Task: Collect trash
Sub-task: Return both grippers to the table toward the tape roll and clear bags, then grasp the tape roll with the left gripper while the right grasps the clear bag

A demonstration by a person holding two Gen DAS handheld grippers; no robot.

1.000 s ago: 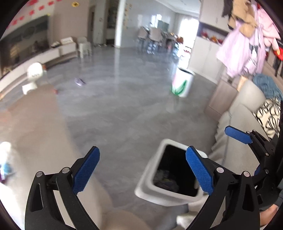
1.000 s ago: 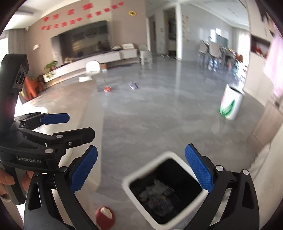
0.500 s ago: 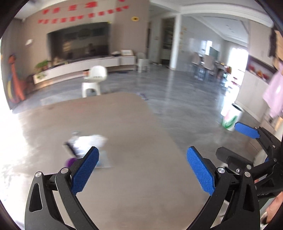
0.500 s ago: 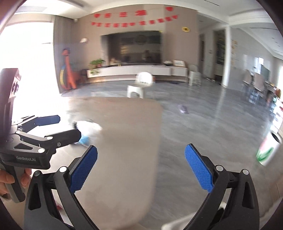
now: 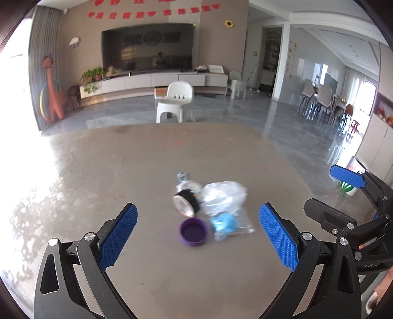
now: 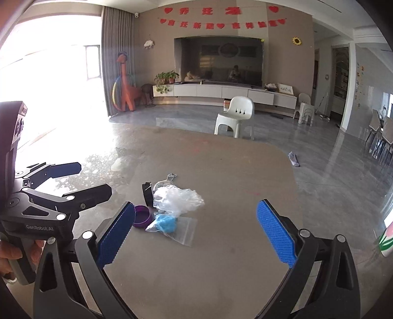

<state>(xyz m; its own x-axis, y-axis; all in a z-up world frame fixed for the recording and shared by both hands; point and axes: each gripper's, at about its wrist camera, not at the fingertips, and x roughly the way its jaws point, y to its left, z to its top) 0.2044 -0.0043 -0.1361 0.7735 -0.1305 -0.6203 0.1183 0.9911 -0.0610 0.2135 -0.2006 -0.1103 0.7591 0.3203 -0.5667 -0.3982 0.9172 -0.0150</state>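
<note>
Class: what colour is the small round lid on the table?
Purple round lid; clearest in the left wrist view.

Cannot read the print on the round label of the black-rimmed roll [image 5: 186,205]; too blurred. Cannot make out what the crumpled clear plastic [image 5: 224,196] covers, nor the blue lump inside the zip bag [image 5: 227,224], soft at the edges. Half hidden behind the plastic in the right wrist view: that same roll [image 6: 147,193]. Partly masked there by a blue pad of the right tongs [image 6: 195,233]: the purple lid [image 6: 142,216]. Cut off at the right edge: the white bin with a green leaf print [image 6: 386,241], and only a sliver of it behind the right tongs in the left wrist view. Washed out by window glare: the desk [image 5: 73,171] on its left side. Unreadable: the red banner characters [image 6: 221,23].
</note>
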